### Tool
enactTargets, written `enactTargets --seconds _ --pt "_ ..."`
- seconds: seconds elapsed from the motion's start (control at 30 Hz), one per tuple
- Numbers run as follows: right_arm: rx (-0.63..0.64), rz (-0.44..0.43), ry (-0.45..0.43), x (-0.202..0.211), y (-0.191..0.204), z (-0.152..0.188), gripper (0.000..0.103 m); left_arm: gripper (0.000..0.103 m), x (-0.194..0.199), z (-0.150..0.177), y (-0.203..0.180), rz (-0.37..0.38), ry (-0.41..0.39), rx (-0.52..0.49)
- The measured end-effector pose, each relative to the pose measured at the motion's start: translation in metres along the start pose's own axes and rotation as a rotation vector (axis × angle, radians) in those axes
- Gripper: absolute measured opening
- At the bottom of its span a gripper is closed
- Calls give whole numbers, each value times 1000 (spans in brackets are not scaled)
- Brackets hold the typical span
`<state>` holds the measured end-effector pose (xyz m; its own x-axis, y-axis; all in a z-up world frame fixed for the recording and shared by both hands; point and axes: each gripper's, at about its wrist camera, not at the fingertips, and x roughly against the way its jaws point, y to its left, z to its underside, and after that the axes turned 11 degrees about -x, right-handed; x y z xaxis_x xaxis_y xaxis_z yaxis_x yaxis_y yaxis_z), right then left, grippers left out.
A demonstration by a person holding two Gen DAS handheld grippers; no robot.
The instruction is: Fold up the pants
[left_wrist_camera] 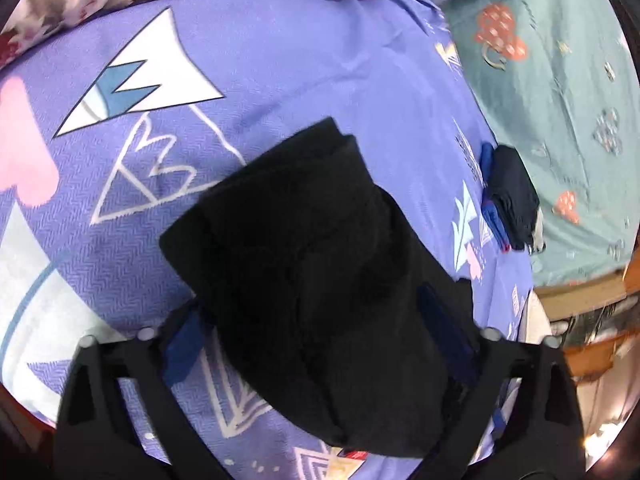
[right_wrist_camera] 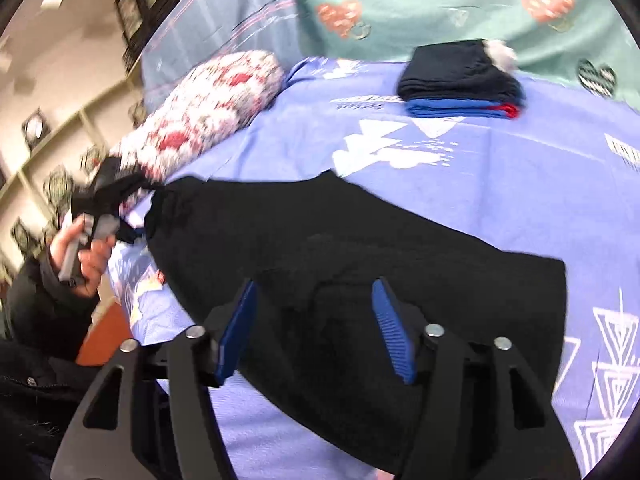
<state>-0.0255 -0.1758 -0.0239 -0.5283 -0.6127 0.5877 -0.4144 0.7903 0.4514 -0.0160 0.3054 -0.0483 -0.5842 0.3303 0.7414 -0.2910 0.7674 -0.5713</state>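
My left wrist cam sits right on top of the black pants (left_wrist_camera: 320, 280), tilted down at the purple bedsheet (left_wrist_camera: 300, 60). My right one looks down across them from the side, a bit further back. Both catch the folded clothes stack (right_wrist_camera: 460, 80).

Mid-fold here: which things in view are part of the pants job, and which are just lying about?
In the job: black pants; left gripper, clamped on their end; right gripper, open over them.

Lying about: folded stack; floral pillow; purple sheet; green sheet.
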Motion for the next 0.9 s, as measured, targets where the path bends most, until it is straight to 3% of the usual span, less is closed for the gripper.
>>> enactTargets --seconds 0.03,0.17,0.3,0.43,0.53,0.6,0.67,0.73,0.8,0.87,0.9 --pt "-33 -6 -14 4 -10 1 63 17 -4 2 3 17 26 20" --pt "-133 -38 -42 16 -34 2 68 18 -11 8 16 64 18 98" --pt "-184 -48 -51 20 -44 1 70 17 0 9 -19 -6 -55 -3" --pt "-195 -38 -81 30 -50 0 70 17 27 28 -109 -62 -159 -293" --pt "-204 -12 -126 49 -59 -8 70 17 33 70 -204 -2 -167 -595" --pt "-244 -28 -158 67 -70 -17 70 17 15 108 -257 68 -100 -765" --pt "-281 -50 -157 78 -81 -24 90 21 -20 142 -285 104 20 -870" --pt "-337 -78 -134 83 -91 -28 102 32 -73 173 -297 103 185 -949" --pt "-389 -108 -85 77 -101 -28 102 35 -110 192 -296 84 293 -983" --pt "-425 -91 -1 61 -107 -26 102 43 -104 194 -297 105 255 -1002" --pt "-433 -93 38 54 -107 -23 102 58 -99 192 -298 129 251 -997"
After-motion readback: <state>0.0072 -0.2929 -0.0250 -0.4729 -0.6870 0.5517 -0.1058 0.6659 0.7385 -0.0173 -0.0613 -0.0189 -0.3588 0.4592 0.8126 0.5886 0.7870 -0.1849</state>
